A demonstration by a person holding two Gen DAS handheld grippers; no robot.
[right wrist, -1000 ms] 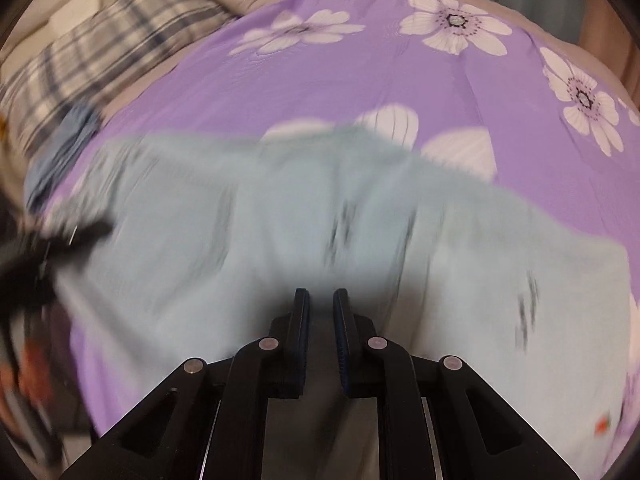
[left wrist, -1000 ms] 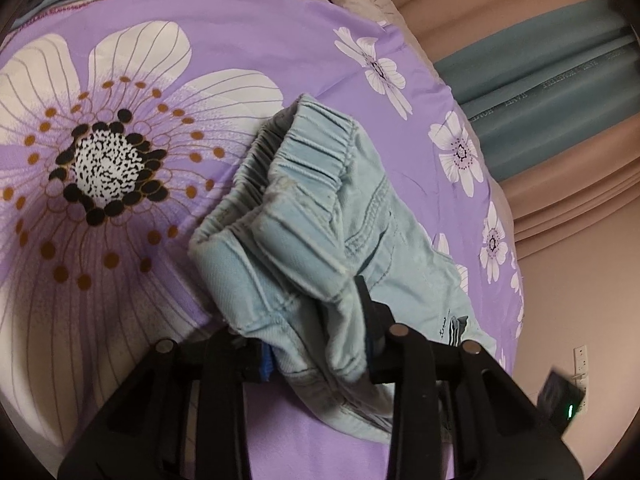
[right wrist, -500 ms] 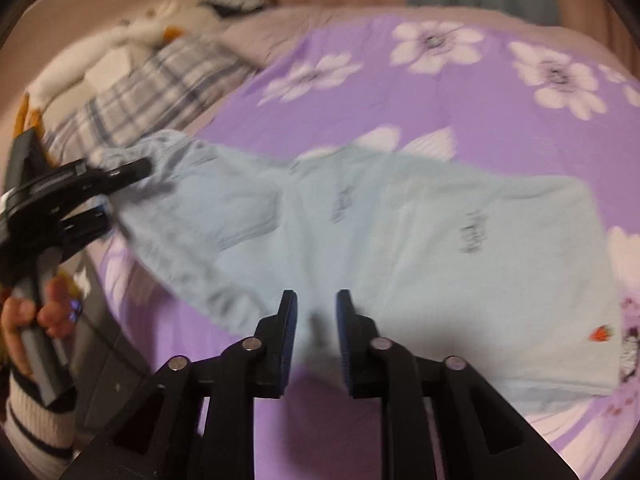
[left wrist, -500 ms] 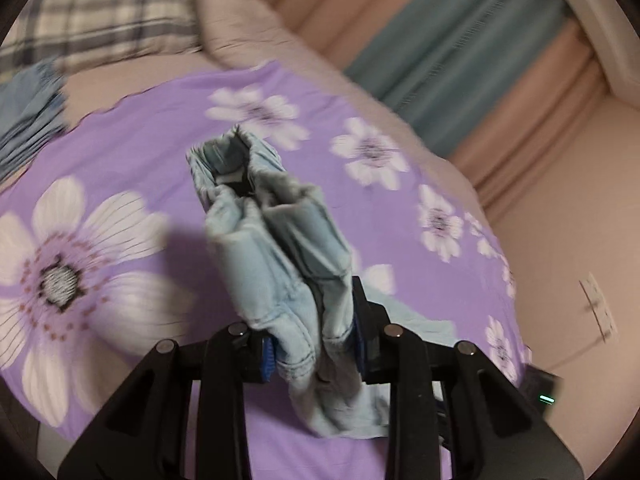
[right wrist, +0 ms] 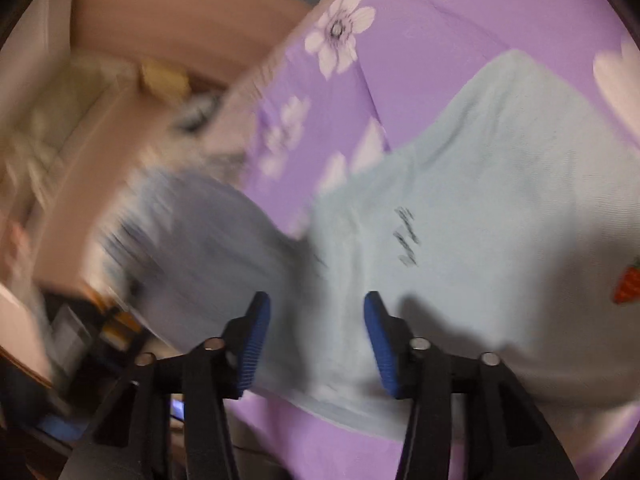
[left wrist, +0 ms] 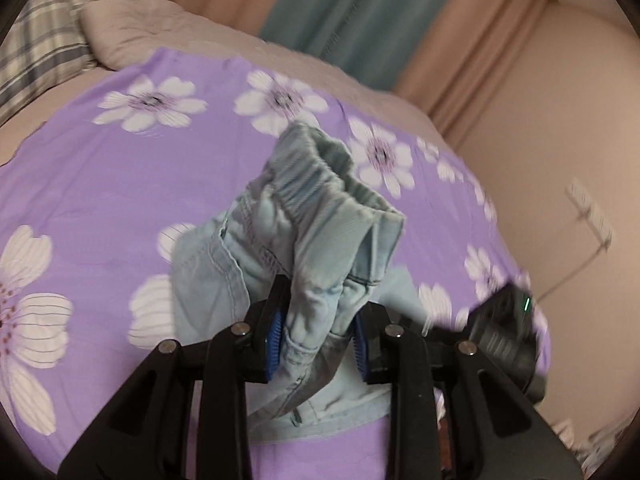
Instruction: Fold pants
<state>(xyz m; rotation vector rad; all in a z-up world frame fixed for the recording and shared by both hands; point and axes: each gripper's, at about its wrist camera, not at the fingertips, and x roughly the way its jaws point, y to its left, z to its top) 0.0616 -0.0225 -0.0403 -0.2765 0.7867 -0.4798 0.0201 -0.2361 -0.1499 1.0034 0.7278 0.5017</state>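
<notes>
Pants [left wrist: 320, 240] of pale blue denim fill the middle of the left wrist view, their elastic waistband bunched and lifted toward the upper centre of the frame. The left gripper [left wrist: 316, 338] at the bottom centre is clamped on a fold of that waist, blue pads pressing the cloth from both sides. Behind lies a purple bedspread [left wrist: 100, 184] printed with white flowers, a plaid pillow [left wrist: 32, 52] at the upper left, and curtains [left wrist: 360, 12] across the top. A blurred dark device with a green light [left wrist: 508, 328] sits at the lower right.

In the right wrist view, much blurred, the pants [right wrist: 480, 208] spread flat over the purple bedspread [right wrist: 420, 40] on the right half of the frame, a small red strawberry patch [right wrist: 626, 286] at the right edge. The right gripper [right wrist: 316, 320] at the bottom centre has its jaws opening; cloth lies beneath the gap, and the pads do not press it.
</notes>
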